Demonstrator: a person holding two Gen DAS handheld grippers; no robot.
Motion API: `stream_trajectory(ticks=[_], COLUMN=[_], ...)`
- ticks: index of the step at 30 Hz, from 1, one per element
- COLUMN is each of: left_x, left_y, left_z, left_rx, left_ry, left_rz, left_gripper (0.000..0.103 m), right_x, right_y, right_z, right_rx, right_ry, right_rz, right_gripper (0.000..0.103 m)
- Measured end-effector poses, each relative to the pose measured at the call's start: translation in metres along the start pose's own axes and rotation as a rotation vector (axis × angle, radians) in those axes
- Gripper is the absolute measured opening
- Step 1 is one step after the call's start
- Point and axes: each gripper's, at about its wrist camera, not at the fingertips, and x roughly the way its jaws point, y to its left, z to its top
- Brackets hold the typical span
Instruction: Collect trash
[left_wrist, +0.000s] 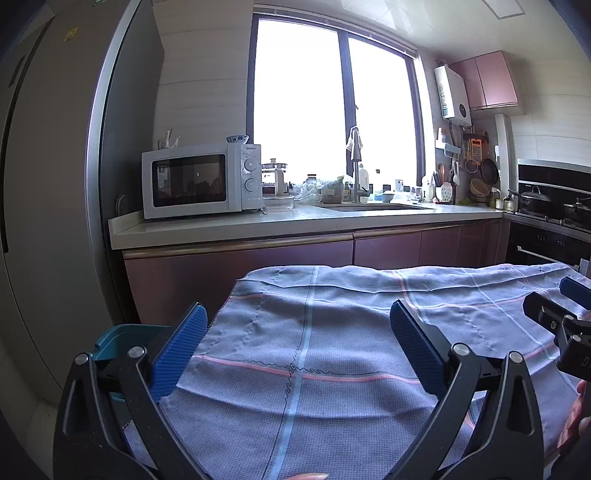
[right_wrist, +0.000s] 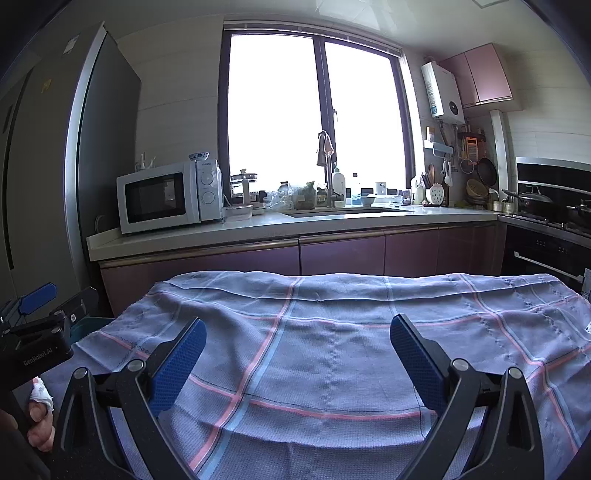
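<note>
Left wrist view: left gripper (left_wrist: 297, 354), jaws wide, holding nothing, above a checked cloth (left_wrist: 332, 332) covering the surface. Right gripper (right_wrist: 297, 360), jaws likewise wide and empty, alongside over the same cloth. Trash: none visible on the cloth in either view; its whereabouts cannot be told. Teal bin (left_wrist: 122, 334): at the cloth's left edge, just beside the left gripper; contents hidden. This fits either trash already cleared or trash out of frame. Judgement: any pick should pinch the item alone, not the loose cloth beneath.
</note>
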Motion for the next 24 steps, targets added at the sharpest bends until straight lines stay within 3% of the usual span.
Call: stream_trajectory(ticks=[24], left_x=[-0.0012], left_y=[0.0004], left_z=[0.0011], left_rx=[-0.005], left_ry=[-0.008], left_rz=[-0.001], left_gripper=[0.098], right_x=[-0.0003], right_y=[-0.0023], right_z=[0.0028], right_rx=[0.005], right_ry=[-0.010], right_rz=[0.000], right_gripper=[0.096])
